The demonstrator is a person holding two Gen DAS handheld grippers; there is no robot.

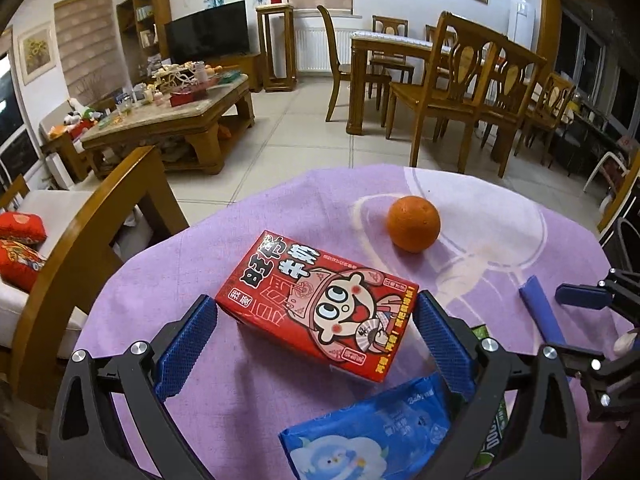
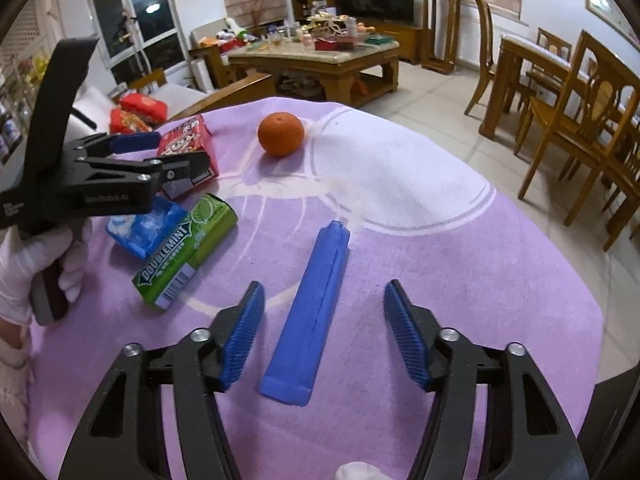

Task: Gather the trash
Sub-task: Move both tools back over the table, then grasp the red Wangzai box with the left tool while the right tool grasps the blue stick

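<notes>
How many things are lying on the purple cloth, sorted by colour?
Red: 1, the red cartoon-printed carton
Orange: 1, the round orange fruit
Blue: 2, the long flat blue wrapper and the crinkled blue plastic packet
Green: 1, the green Doublemint gum box
Total: 5

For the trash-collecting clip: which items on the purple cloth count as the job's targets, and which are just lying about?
Likely trash, judging by looks:
- red carton, between the open left claw fingers
- blue wrapper stick, between the open right claw fingers
- blue packet
- green Doublemint box

Lying about:
- orange
- purple cloth
- furniture behind
</notes>
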